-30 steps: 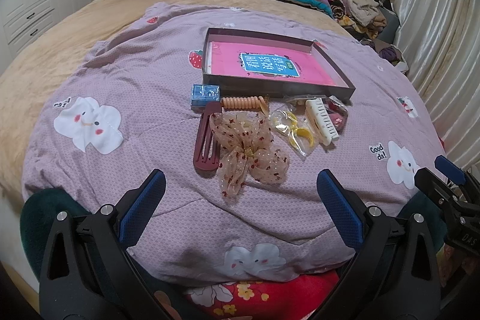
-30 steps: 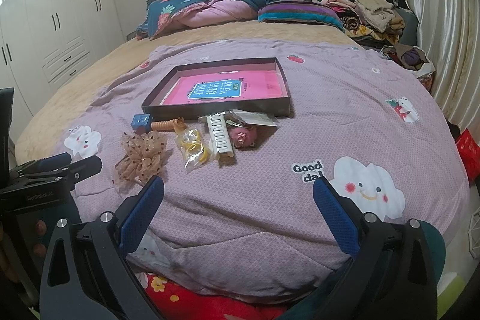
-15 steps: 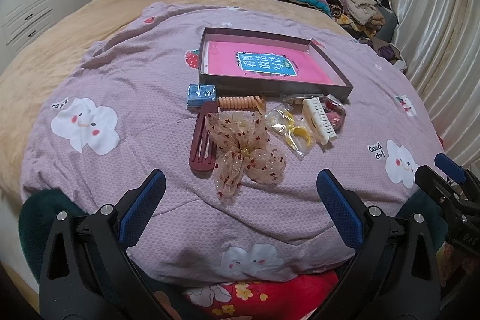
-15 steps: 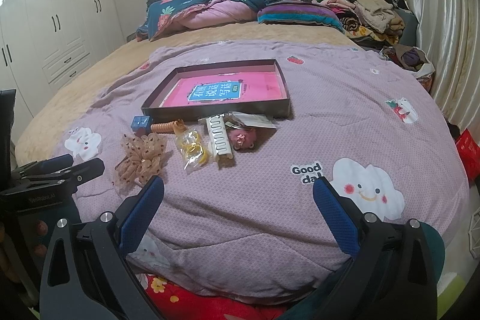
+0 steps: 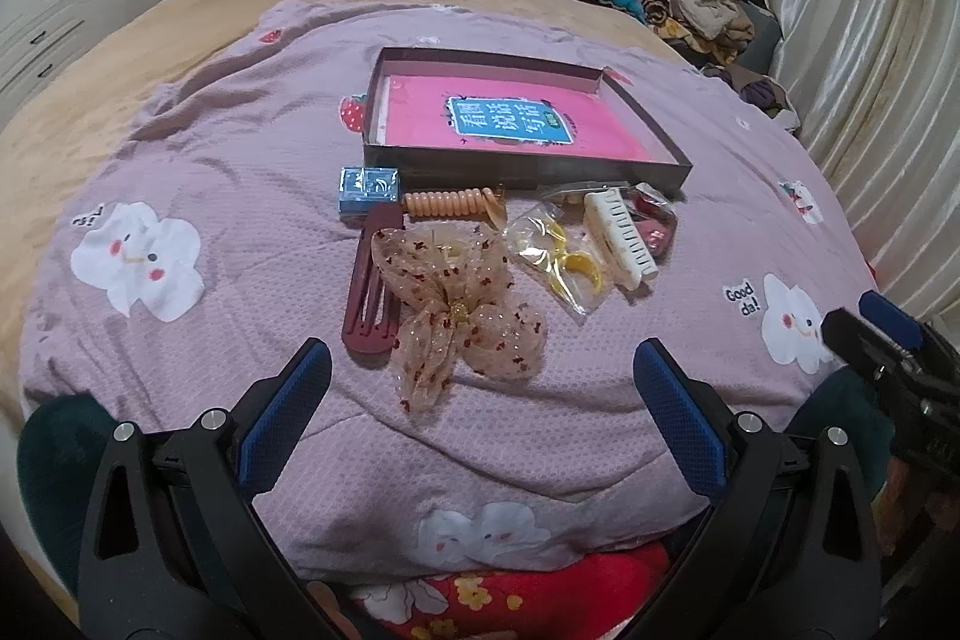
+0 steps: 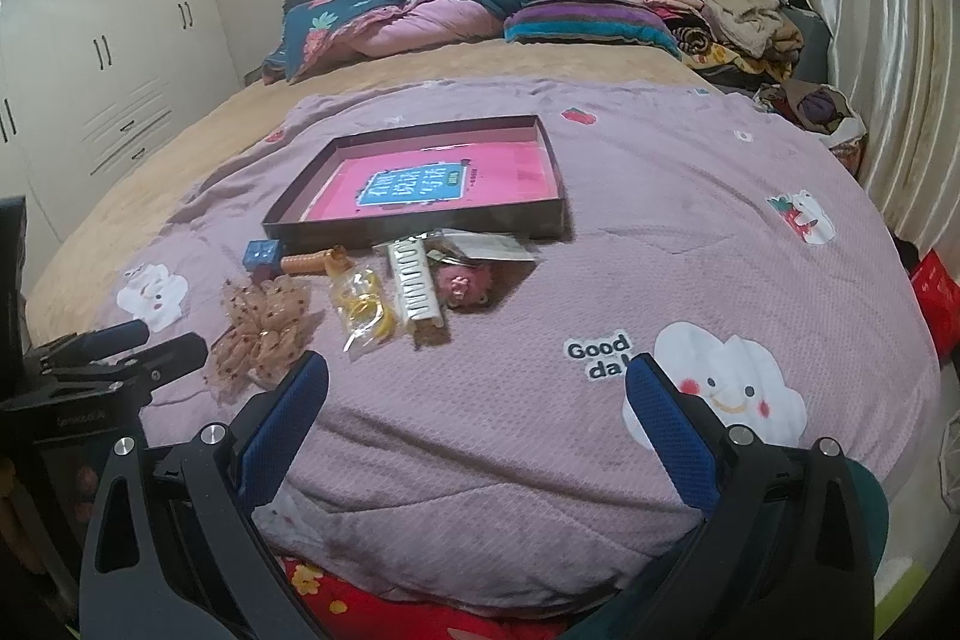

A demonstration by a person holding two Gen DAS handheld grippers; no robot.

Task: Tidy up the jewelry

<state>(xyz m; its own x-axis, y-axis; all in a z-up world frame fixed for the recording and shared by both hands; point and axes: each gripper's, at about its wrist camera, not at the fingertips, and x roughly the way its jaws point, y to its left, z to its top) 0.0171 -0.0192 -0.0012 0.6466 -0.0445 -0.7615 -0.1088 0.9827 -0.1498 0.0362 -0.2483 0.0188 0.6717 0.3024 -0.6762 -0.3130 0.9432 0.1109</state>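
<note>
A dark shallow box [image 5: 522, 169] with a pink book inside lies on the purple blanket; it also shows in the right wrist view [image 6: 420, 227]. In front of it lie a sheer dotted bow [image 5: 459, 307], a maroon hair clip [image 5: 369, 292], an orange coil tie [image 5: 450, 203], a blue small box [image 5: 367, 187], a bag of yellow rings [image 5: 561, 259], a cream claw clip [image 5: 621, 238] and a pink item [image 6: 465, 280]. My left gripper [image 5: 480, 373] is open and empty just short of the bow. My right gripper [image 6: 477, 385] is open and empty, nearer than the clips.
The blanket [image 5: 240, 172] drapes over the bed's front edge. Pillows and folded quilts [image 6: 420, 22] lie at the headboard, a clothes pile [image 6: 732, 16] at the far right. White wardrobes [image 6: 108, 88] stand left, curtains [image 6: 888, 40] right.
My left gripper has edged forward toward the bow, so the items look slightly larger and closer. The right gripper has barely moved.
</note>
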